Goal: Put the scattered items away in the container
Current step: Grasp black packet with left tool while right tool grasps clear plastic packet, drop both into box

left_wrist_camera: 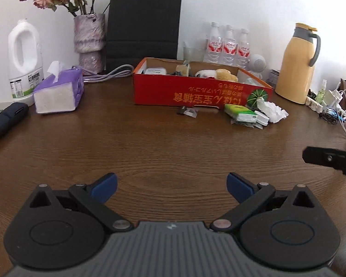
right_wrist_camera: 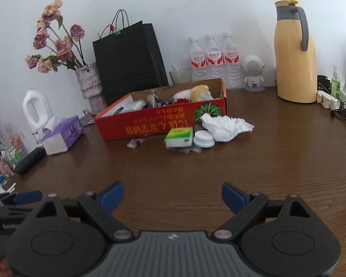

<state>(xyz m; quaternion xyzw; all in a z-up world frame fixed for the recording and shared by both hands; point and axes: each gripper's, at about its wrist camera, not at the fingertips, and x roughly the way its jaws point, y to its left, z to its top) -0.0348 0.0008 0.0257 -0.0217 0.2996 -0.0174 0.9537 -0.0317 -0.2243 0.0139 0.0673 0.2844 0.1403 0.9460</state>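
Observation:
A red cardboard box (left_wrist_camera: pixel 191 94) (right_wrist_camera: pixel 150 124) stands on the brown table and holds several small items. In front of it lie a green-and-white packet (left_wrist_camera: pixel 241 113) (right_wrist_camera: pixel 179 136), a white round lid (right_wrist_camera: pixel 204 139), crumpled white paper (left_wrist_camera: pixel 274 110) (right_wrist_camera: pixel 226 124) and a small dark wrapper (left_wrist_camera: pixel 187 111) (right_wrist_camera: pixel 136 142). My left gripper (left_wrist_camera: pixel 171 188) is open and empty, well short of them. My right gripper (right_wrist_camera: pixel 173 199) is open and empty too, also back from the items.
Along the wall stand a vase of dried roses (left_wrist_camera: pixel 89 43), a black paper bag (left_wrist_camera: pixel 143 23), water bottles (left_wrist_camera: pixel 228 43), a yellow thermos jug (left_wrist_camera: pixel 297 62) and a white jug (left_wrist_camera: pixel 24 57). A purple tissue box (left_wrist_camera: pixel 60 90) sits left. Cables (left_wrist_camera: pixel 339 113) lie at the right.

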